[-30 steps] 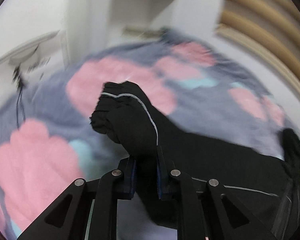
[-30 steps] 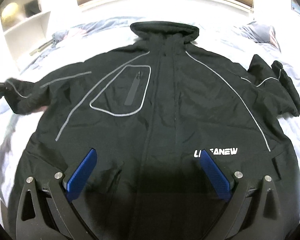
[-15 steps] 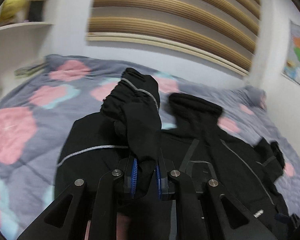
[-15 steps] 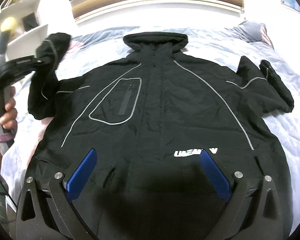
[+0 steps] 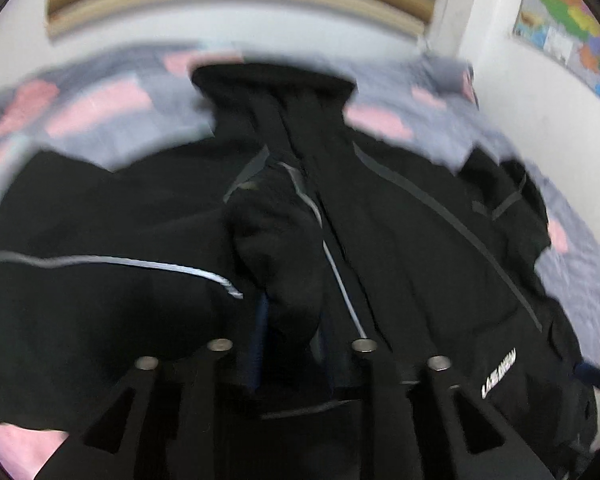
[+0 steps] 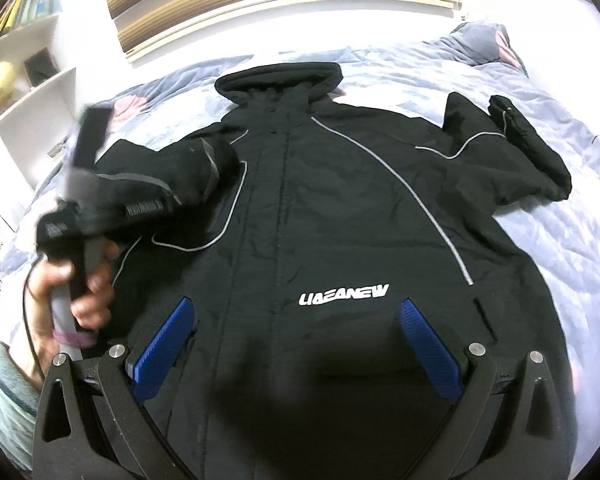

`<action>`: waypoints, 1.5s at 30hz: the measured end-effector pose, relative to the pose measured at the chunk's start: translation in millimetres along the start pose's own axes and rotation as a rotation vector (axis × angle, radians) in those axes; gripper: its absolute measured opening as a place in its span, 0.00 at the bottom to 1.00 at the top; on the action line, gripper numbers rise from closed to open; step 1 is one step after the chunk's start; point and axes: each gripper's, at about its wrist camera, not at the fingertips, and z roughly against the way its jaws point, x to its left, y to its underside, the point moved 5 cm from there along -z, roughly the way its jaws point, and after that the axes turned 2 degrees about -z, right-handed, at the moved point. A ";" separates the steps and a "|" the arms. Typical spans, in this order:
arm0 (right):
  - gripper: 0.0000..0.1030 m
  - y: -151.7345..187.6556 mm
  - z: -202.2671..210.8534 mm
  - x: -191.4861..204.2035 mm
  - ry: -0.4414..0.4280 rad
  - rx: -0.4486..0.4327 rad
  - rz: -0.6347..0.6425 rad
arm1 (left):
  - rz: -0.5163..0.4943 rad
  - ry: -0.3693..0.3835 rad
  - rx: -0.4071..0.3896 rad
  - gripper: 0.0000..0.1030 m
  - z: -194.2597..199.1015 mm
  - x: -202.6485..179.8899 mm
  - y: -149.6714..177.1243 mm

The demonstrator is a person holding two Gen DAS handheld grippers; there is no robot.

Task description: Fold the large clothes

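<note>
Right wrist: floral quilt [image 6: 440,76], bookshelf [image 6: 24,92].

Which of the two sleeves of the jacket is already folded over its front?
The sleeve at the left gripper, picture left. The other sleeve lies spread on the bed.

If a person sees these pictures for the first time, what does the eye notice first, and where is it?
First, the large black jacket spread face up on the pale quilt, with white lettering on its chest. Then the left gripper over the jacket's left side, a folded-in sleeve between its jaws, which have just been opening. The right gripper hangs open above the hem.
</note>
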 end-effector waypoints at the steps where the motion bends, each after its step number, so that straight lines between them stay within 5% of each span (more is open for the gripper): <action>1: 1.00 -1.4 0.7 -1.4 0.006 -0.001 0.006 | 0.008 0.043 0.029 0.45 -6.6 -1.2 5.6; 8: 1.00 -27.9 -13.9 -0.8 0.025 0.043 0.052 | 0.000 0.124 -0.052 0.59 39.0 -7.7 12.9; 14: 1.00 -58.7 -58.9 25.5 -0.118 0.155 0.042 | 0.010 0.003 -0.111 0.62 91.3 9.8 18.8; 17: 0.91 -73.1 -89.4 40.2 -0.140 0.199 0.026 | 0.013 -0.058 -0.118 0.62 106.4 16.8 27.9; 24: 0.87 -97.2 -150.7 64.2 -0.140 0.232 -0.027 | 0.022 -0.076 -0.150 0.62 135.2 31.4 44.1; 28: 0.84 -102.7 -171.9 68.6 -0.219 0.261 -0.126 | 0.022 -0.093 -0.144 0.62 136.8 39.6 46.8; 32: 0.39 -102.6 -189.6 83.9 -0.270 0.323 -0.141 | 0.054 -0.110 -0.117 0.62 127.2 51.9 48.5; 38: 0.29 -117.7 -160.0 87.1 -0.244 0.197 -0.052 | 0.119 -0.125 -0.128 0.62 125.8 70.6 40.9; 45: 0.28 -166.0 -90.8 37.4 -0.133 -0.007 -0.018 | 0.143 -0.159 -0.194 0.62 131.3 82.4 7.0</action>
